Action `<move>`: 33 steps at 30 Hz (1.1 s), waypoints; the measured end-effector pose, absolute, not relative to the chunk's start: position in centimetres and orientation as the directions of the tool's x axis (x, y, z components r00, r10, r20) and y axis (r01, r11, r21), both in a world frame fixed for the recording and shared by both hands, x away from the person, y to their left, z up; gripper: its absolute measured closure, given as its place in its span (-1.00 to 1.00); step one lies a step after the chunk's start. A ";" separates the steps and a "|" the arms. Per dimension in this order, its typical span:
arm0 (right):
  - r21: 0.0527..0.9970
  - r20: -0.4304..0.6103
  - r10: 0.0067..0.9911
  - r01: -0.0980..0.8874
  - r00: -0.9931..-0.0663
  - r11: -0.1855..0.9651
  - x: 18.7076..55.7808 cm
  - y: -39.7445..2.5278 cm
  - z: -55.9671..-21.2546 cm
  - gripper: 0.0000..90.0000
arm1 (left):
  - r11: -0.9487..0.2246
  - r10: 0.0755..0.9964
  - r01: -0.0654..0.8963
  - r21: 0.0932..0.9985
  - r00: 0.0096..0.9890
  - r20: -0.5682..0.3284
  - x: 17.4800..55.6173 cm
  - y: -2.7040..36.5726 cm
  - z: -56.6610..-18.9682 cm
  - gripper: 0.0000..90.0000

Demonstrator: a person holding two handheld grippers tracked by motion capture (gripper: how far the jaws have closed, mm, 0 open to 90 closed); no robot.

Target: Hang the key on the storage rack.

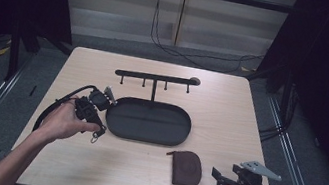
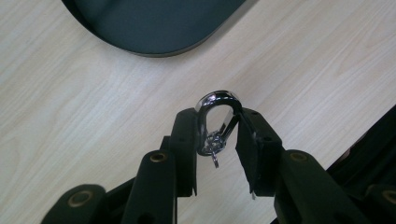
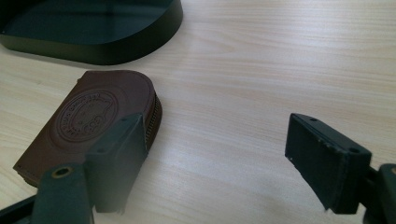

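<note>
Left gripper (image 2: pixel 218 135) grips a silver clasp (image 2: pixel 217 122)

Its 2 jaws are clamped on the clasp at the frame's left centre, beside the black tray (image 1: pixel 118 128). Right gripper (image 3: pixel 215 158), lower right, jaws apart, near the brown pouch (image 3: pixel 88 123) on the tabletop (image 1: pixel 229 118).

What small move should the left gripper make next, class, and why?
Probably lift the metal clip toward the hook rack: the left gripper already pinches it above the table, while the right gripper waits open beside the brown pouch.
</note>
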State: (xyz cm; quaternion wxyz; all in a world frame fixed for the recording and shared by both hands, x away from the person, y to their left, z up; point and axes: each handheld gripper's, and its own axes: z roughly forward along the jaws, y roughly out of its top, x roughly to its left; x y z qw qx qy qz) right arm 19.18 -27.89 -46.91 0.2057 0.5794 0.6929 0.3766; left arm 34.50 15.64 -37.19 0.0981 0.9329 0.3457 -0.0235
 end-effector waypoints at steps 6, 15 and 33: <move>0.760 0.152 0.957 0.649 -0.246 0.046 19.2 -27.9 -46.9 -0.55 | -0.735 0.648 0.659 0.163 0.752 -0.119 34.9 15.8 -37.1 0.53; 0.759 0.154 0.957 0.650 -0.246 0.045 19.2 -27.9 -46.9 -0.55 | -0.732 0.653 0.661 0.166 0.750 -0.107 35.6 15.7 -35.6 0.53; 0.759 0.155 0.956 0.649 -0.248 0.045 19.2 -27.9 -46.9 -0.55 | -0.707 0.679 0.684 0.178 0.728 -0.097 37.9 16.0 -32.4 0.53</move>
